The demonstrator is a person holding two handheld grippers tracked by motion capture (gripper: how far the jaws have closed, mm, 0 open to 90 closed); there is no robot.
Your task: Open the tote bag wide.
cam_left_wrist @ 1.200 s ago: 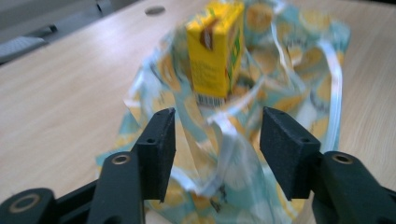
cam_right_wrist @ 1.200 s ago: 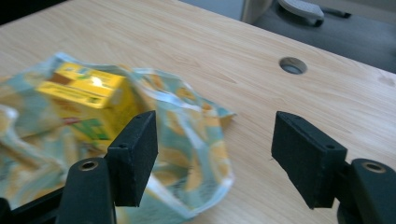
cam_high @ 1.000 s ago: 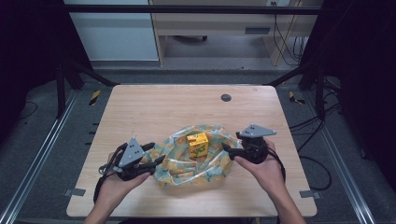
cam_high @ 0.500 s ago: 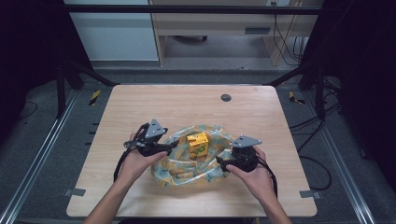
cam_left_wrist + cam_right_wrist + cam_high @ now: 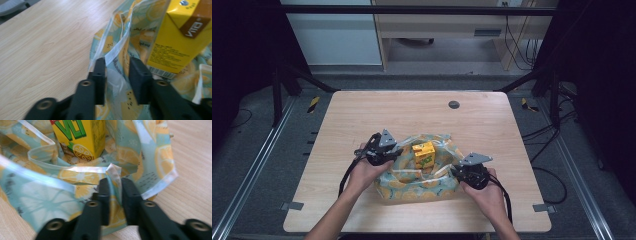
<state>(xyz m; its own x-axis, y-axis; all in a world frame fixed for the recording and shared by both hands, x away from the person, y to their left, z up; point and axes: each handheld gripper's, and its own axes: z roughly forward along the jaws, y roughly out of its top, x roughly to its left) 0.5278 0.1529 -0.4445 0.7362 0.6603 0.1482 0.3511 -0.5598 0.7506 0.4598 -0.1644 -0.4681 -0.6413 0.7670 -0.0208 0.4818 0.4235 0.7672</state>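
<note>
Lemon-printed fabric bag lying on the wooden desk near its front edge, mouth open, yellow lemon-tea carton standing upright inside. Left gripper at the bag's left rim; jaws just drawn in, now narrow, with a fold of rim cloth between them, though whether both pads press on it cannot be told. Right gripper at the bag's right rim; jaws just drawn in, nearly closed and pinching a fold of rim cloth. Dark round grommet set in the desk, well apart from the bag.
</note>
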